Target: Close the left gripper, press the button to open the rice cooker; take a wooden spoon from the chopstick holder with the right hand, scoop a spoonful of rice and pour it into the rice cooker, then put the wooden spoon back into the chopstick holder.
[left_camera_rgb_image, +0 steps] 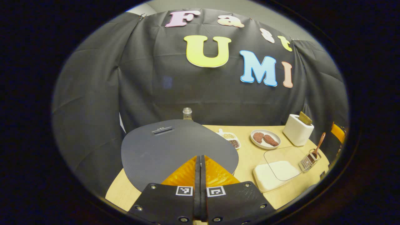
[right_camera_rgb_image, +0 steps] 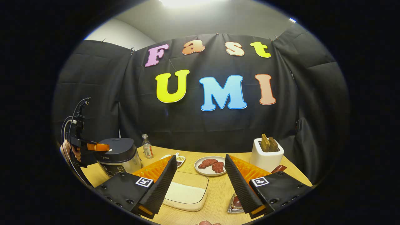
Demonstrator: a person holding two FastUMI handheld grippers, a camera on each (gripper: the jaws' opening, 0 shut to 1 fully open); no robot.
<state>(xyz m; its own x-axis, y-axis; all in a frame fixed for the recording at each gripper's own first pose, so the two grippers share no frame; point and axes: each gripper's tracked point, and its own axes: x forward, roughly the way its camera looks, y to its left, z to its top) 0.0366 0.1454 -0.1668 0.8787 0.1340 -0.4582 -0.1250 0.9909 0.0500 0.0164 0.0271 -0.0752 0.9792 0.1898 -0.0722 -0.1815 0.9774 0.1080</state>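
Step in hand: judged from the lid lying flat, the opening press is not yet done; the coming move turns on where the button sits from the left gripper's tips.
Left gripper (left_camera_rgb_image: 200,162): jaws pressed together with nothing between them, as the task asks for the press.
Rice cooker (left_camera_rgb_image: 178,147): in the left gripper view its dark lid lies directly under and ahead of the closed jaws, tips hovering over the lid's near edge.
Contact: whether the tips touch the lid, I cannot tell.
Button: the slot-like mark at the lid's far side, beyond the tips, may be the release; too small to be sure.
Right gripper (right_camera_rgb_image: 200,178): jaws spread wide, empty.
Rice tray (right_camera_rgb_image: 187,191): between and just below the right jaws, a little left of centre.
Chopstick holder (left_camera_rgb_image: 309,161): in the left gripper view far to the jaws' right, by the counter (left_camera_rgb_image: 250,156) edge.
Wooden spoon (left_camera_rgb_image: 319,144): standing in that holder, long axis tilted up and away.
Nearer hand: the right gripper, by my reading, sits much closer to holder and spoon; the left owns the cooker.
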